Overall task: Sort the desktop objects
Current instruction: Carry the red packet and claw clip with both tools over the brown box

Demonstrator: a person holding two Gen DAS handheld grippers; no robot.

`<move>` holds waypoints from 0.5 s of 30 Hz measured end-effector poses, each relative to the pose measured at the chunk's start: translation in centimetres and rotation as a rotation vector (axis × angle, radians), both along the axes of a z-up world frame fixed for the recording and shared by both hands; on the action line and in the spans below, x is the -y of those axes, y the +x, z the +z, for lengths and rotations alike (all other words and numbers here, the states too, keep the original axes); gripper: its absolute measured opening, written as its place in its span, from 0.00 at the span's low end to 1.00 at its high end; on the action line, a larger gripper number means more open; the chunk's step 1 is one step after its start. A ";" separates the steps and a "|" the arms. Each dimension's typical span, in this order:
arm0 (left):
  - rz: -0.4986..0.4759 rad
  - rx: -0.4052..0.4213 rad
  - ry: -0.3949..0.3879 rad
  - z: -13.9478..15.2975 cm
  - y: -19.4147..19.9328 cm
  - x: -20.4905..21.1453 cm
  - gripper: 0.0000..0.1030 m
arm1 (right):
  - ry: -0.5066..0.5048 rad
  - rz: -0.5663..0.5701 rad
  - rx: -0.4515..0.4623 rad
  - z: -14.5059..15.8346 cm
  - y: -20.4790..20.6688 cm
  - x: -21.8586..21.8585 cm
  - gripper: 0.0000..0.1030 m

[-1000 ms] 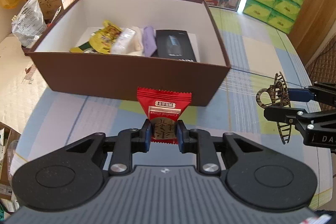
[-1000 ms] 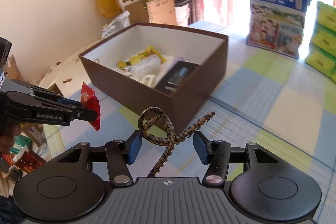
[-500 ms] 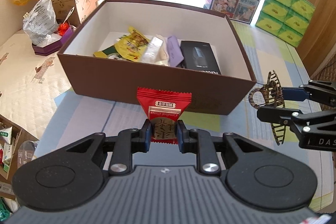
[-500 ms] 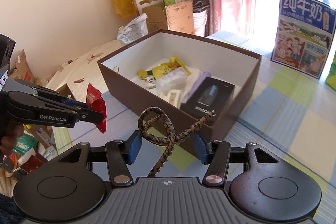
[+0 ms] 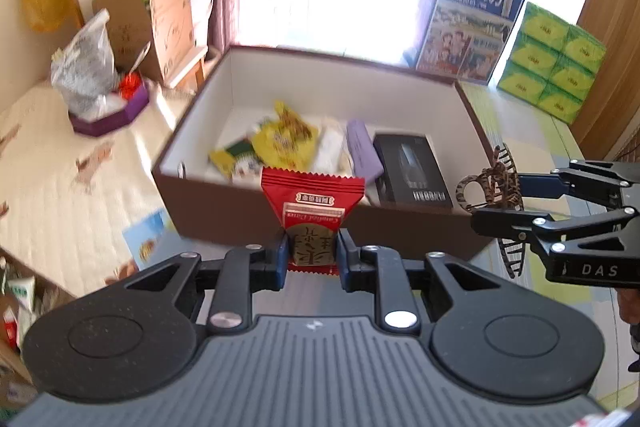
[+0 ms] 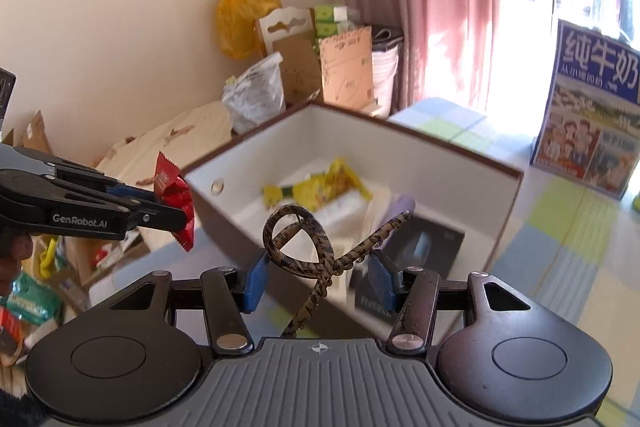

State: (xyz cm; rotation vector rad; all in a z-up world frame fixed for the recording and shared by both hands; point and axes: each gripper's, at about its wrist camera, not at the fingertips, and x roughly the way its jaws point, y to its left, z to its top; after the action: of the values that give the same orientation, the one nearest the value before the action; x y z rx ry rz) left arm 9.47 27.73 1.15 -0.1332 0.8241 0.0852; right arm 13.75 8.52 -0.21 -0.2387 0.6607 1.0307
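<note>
Ahead of both grippers stands the brown box (image 5: 248,215), and it already holds several sorted things: a black carton (image 5: 412,167), yellow snack bags (image 5: 284,143) and a purple case (image 5: 362,151). Two things are not yet inside, as I judge. The right gripper (image 6: 320,277) is closed around a leopard hair claw (image 6: 304,247) just before the box wall. The left gripper (image 5: 312,253) is pinched narrowly on a red snack packet (image 5: 312,199), also just before the near wall
</note>
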 end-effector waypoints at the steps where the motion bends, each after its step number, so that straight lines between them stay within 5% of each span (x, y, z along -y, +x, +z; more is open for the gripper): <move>1: -0.004 0.010 0.005 0.3 0.4 -0.3 0.19 | 0.004 -0.004 0.008 0.3 0.4 -0.4 0.50; 15: -0.072 0.062 0.060 2.2 7.5 -3.9 0.19 | -0.008 -0.081 0.048 1.2 5.6 -4.5 0.50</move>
State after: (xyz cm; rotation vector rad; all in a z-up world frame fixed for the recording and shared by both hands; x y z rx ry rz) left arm 16.98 31.67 3.40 -0.0493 0.7627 0.0379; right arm 19.30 13.04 0.96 -0.2409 0.6262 0.9418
